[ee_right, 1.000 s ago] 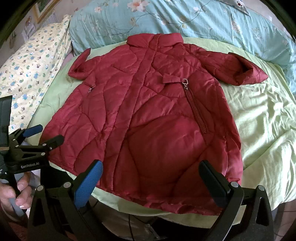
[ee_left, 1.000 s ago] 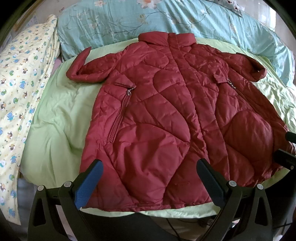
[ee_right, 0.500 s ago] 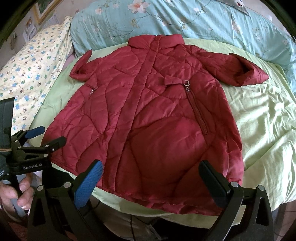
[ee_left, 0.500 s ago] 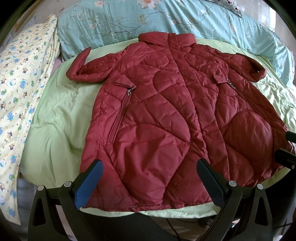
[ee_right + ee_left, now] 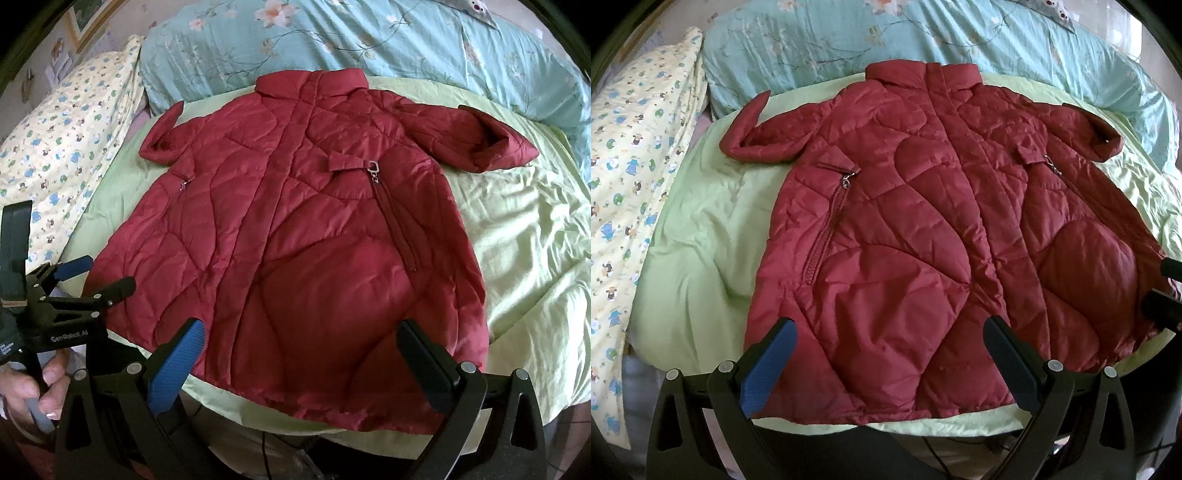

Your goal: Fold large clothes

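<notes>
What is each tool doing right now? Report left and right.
Left tool: open, holding nothing, above the hem of the red coat.
Right tool: open, holding nothing, above the same hem.

Home bedroom, bed (image 5: pixel 701 229), floral pillow (image 5: pixel 369 40)

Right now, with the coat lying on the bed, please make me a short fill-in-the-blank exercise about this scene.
1. The quilted coat is dark ____ in colour.
2. The coat lies on a light ____ sheet.
3. Both the left hand-held gripper and the right hand-held gripper are ____, holding nothing.
4. The coat's collar points toward the ____ floral pillow.

Missing words: red; green; open; blue
</notes>
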Demonstrator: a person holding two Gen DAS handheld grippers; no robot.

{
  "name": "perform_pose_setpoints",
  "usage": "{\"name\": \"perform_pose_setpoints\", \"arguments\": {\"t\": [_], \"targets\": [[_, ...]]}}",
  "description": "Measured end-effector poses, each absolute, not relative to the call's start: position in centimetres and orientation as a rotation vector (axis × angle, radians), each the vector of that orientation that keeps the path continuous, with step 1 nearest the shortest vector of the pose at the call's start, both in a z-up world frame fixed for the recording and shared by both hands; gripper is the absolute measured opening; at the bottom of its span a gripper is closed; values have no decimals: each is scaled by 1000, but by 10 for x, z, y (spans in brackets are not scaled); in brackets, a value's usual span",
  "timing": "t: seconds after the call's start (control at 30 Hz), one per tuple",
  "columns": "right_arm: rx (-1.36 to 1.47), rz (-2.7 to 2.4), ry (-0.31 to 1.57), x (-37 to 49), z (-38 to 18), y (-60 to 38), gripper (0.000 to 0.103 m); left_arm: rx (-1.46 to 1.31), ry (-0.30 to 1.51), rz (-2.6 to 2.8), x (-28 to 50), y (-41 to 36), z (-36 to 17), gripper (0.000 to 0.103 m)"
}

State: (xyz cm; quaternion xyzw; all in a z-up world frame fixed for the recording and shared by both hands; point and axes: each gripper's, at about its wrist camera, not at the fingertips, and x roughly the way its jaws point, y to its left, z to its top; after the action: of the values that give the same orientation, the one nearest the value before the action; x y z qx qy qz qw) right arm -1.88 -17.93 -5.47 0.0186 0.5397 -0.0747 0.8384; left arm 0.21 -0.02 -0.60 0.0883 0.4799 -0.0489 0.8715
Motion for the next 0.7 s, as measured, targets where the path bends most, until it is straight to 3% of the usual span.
{"name": "perform_pose_setpoints", "arguments": {"t": [0.7], "targets": [[120, -242, 1044, 9, -36, -247, 103, 118, 1065, -103, 46, 11, -27, 102]]}}
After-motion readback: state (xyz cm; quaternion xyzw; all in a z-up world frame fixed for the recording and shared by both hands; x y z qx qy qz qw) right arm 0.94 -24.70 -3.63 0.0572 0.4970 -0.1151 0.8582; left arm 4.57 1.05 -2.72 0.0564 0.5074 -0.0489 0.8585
